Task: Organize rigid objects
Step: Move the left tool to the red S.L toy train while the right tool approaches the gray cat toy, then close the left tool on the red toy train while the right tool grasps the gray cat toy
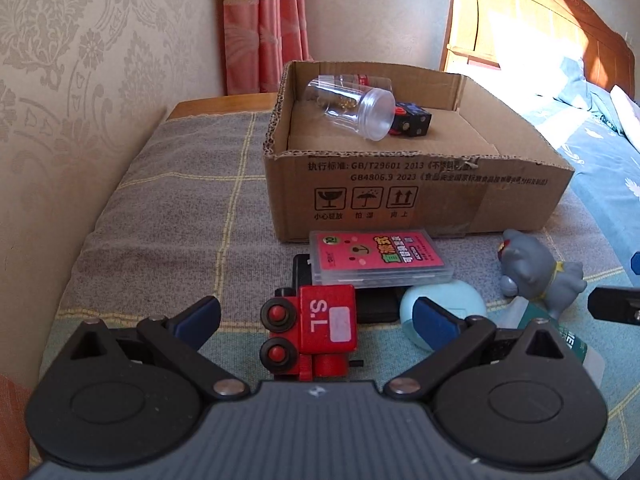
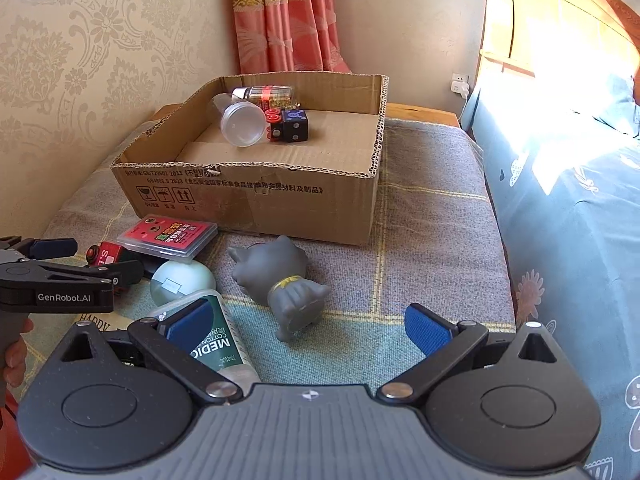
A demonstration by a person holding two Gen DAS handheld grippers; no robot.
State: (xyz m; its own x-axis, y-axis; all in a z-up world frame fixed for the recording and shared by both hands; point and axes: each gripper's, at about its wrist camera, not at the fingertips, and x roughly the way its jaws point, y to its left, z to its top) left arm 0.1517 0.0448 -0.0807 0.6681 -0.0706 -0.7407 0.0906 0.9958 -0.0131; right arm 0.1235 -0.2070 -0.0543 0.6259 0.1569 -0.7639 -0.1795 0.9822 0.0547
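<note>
- Left gripper (image 1: 316, 316) is wide open with the red toy train (image 1: 316, 330) sitting right between its jaws on the blanket, not pinched yet.
- Right gripper (image 2: 310, 326) hangs open too, empty, near the grey cat figure (image 2: 280, 284).
- Looks like the grab step: close on the train, then lift it into the cardboard box (image 1: 420, 200).

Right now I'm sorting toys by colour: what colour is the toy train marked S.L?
Red, with black wheels: the toy train shows best in the left wrist view.
</note>
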